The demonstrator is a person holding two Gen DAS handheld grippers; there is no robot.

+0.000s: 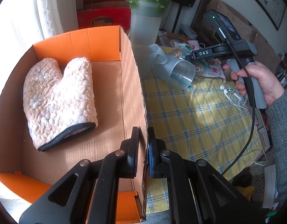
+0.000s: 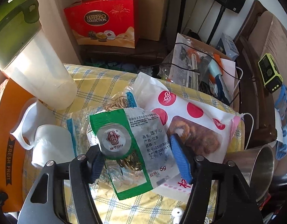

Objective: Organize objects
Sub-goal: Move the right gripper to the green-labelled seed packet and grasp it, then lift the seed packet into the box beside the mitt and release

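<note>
Black jaws of the left gripper (image 1: pixel 143 145) stand pinched on the right-hand wall of an orange-lined cardboard box (image 1: pixel 133 85), one finger inside, one outside. In the box lies a pale fluffy oven mitt with black trim (image 1: pixel 57 100). Across the yellow checked tablecloth (image 1: pixel 190 115), the right gripper (image 2: pixel 137 160), held in a person's hand (image 1: pixel 259 82), stands about half open around a green-edged clear sachet of dried herbs (image 2: pixel 128 145); whether its blue pads (image 2: pixel 180 158) press the sachet cannot be told. Beside it rest a white, red-dotted snack bag (image 2: pixel 190 119) and a tipped translucent plastic jug (image 2: pixel 48 140). Beyond stand a green-lidded frosted shaker bottle (image 2: pixel 31 59) and a red chocolate gift bag (image 2: pixel 104 22)
</note>
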